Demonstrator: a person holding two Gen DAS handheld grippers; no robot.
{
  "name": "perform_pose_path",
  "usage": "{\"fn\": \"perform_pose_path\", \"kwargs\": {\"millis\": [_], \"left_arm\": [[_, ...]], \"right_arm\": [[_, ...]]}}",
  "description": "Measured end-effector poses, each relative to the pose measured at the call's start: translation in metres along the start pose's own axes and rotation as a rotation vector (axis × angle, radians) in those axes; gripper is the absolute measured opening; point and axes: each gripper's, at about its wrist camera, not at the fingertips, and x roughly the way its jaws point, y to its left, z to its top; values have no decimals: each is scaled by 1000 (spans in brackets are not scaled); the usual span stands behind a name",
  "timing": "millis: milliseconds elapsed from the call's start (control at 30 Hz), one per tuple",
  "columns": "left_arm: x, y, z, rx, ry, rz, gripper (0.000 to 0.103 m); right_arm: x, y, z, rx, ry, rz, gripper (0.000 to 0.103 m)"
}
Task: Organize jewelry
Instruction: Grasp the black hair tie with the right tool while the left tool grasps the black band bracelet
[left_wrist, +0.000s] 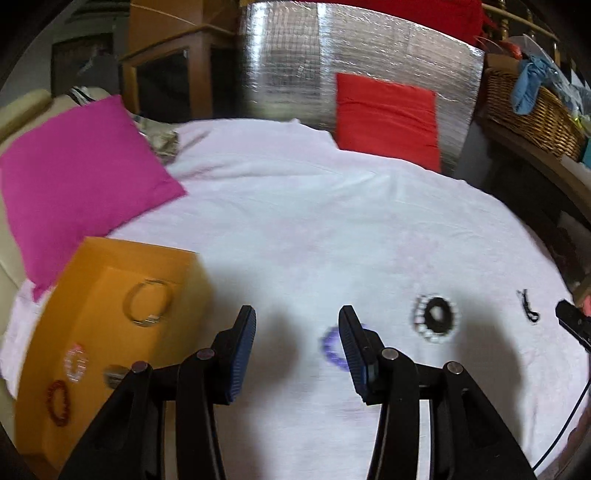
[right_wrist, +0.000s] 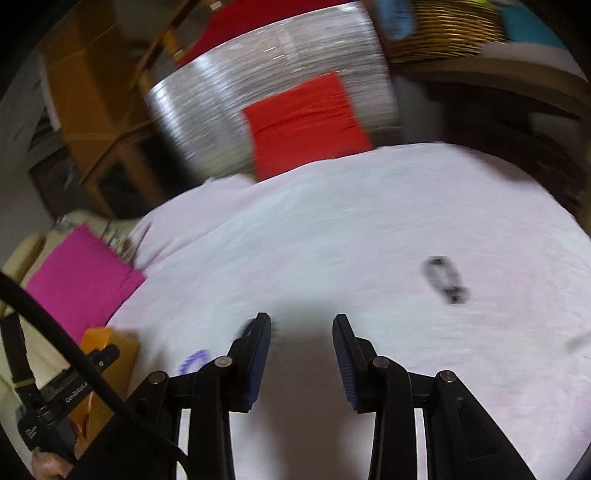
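1. Left gripper (left_wrist: 297, 325): jaws spread, nothing between them, above the white cloth (left_wrist: 295, 221).
2. Right gripper (right_wrist: 301, 332): jaws apart, nothing held; view blurred.
3. Orange box (left_wrist: 92, 258), left of the left gripper, holds a gold bangle (left_wrist: 147, 302), pink bracelet (left_wrist: 75, 362) and red bracelet (left_wrist: 57, 404).
4. Purple bracelet (left_wrist: 330, 349) lies on the cloth, partly behind the left gripper's right finger.
5. Black-and-white bracelet (left_wrist: 437, 314) sits further right; small black piece (left_wrist: 528, 306) beyond it.

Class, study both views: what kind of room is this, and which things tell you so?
Probably a lived-in bedroom or sitting room: a white sheet spread over a soft surface, a pink cushion and a red cushion on it, and a wicker basket of clutter nearby.
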Motion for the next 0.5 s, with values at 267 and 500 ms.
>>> {"fn": "perform_pose_path", "kwargs": {"millis": [267, 500], "left_arm": [[29, -57, -3, 81, 40, -101, 47], [59, -91, 4, 157, 69, -213, 43]], "right_arm": [[-5, -107, 16, 200, 62, -96, 38], [15, -144, 28, 275, 115, -109, 38]]}}
